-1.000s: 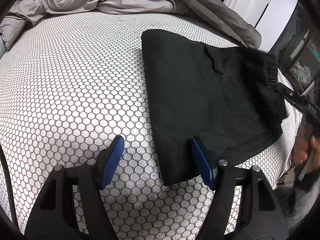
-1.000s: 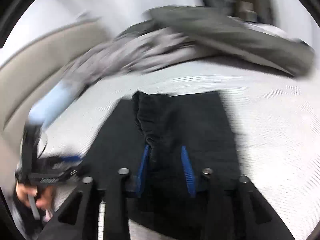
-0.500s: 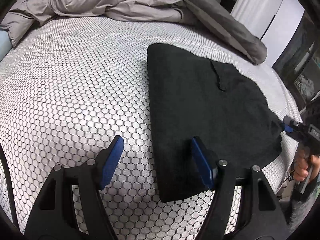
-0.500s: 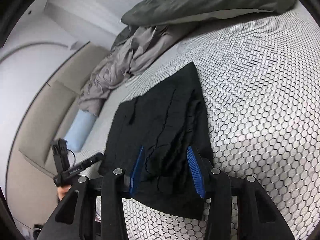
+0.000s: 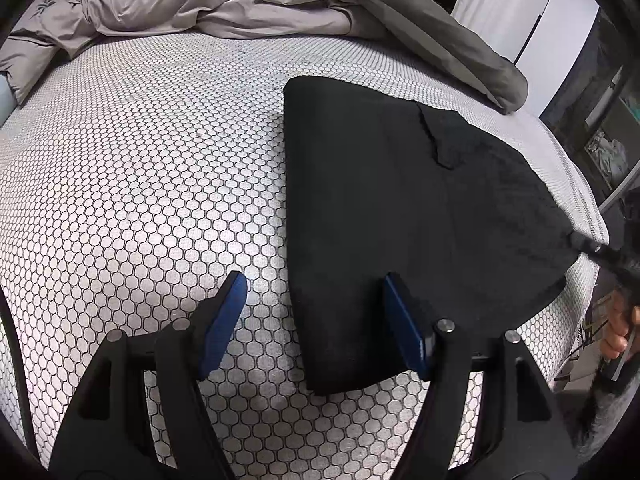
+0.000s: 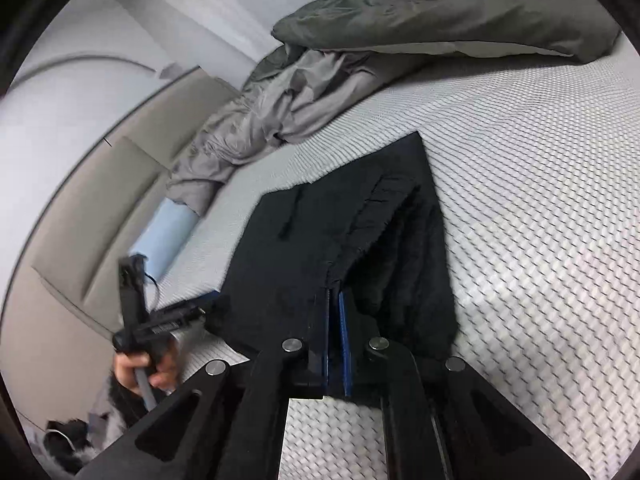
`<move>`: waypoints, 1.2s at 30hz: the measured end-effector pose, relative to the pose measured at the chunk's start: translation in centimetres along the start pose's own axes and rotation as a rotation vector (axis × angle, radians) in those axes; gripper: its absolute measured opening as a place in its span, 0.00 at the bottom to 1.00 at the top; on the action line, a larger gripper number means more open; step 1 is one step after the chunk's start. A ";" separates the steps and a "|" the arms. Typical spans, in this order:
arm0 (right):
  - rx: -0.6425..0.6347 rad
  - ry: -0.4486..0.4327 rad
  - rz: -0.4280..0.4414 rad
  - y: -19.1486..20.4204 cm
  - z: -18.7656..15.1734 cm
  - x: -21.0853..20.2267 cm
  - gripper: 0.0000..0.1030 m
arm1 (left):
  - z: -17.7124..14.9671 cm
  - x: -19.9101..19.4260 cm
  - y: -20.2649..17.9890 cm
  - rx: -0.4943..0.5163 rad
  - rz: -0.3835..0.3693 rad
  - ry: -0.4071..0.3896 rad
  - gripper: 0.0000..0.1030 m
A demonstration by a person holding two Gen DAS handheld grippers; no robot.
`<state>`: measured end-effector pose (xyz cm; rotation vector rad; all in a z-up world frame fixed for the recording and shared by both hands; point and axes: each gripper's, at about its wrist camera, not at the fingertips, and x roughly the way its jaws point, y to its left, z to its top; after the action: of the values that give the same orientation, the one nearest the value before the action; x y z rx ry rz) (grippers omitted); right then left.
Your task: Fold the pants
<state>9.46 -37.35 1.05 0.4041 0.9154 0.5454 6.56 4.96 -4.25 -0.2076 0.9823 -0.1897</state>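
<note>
Black pants (image 5: 400, 200) lie folded flat on the honeycomb-patterned mattress (image 5: 140, 160). My left gripper (image 5: 313, 280) is open and straddles the pants' near left edge, one finger over the mattress and the other over the cloth, touching nothing that I can see. In the right wrist view the pants (image 6: 300, 260) run away from my right gripper (image 6: 334, 292), whose blue pads are shut on a gathered fold at the near edge. From the left wrist view the right gripper (image 5: 588, 246) pinches the pants' far right corner near the bed's edge.
A crumpled grey duvet (image 5: 200, 4) and a dark grey cover (image 5: 440, 40) lie along the far side. The mattress drops off at its right edge (image 5: 580, 184). A light blue pillow (image 6: 164, 236) rests by the beige headboard (image 6: 100, 200). A hand (image 6: 140, 372) holds the left gripper.
My right gripper's jaws have shut on the pants' edge, and it has rolled and shifted. The lifted waistband has come down, so the pants lie flatter. The left gripper has stayed put.
</note>
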 end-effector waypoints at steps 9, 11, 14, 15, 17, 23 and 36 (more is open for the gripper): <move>0.042 0.026 -0.027 -2.6 0.2 0.9 0.22 | 0.6 1.1 0.0 -0.002 0.005 0.010 0.65; 0.057 0.041 0.004 -3.0 0.2 1.3 0.22 | 0.7 1.4 -0.1 -0.002 0.004 0.014 0.65; 0.087 0.090 0.009 -3.6 0.0 2.8 0.28 | 0.8 1.6 -0.1 -0.003 0.005 0.015 0.65; 0.096 0.103 0.016 -3.7 -0.1 3.2 0.28 | 0.8 1.7 -0.1 -0.004 0.005 0.015 0.65; 0.119 0.102 0.051 -4.5 0.0 3.0 0.28 | 0.8 1.8 -0.1 -0.007 0.003 0.015 0.65; 0.052 0.064 0.142 -2.3 0.5 1.2 0.28 | 0.6 1.7 -0.5 -0.001 0.006 0.015 0.65; 0.044 0.082 0.021 -2.1 0.7 2.4 0.35 | 0.1 1.6 -0.5 0.005 0.003 0.017 0.65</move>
<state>11.81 -37.66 -1.19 0.4338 1.0047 0.5652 7.44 4.10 -5.35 -0.1999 0.9990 -0.1911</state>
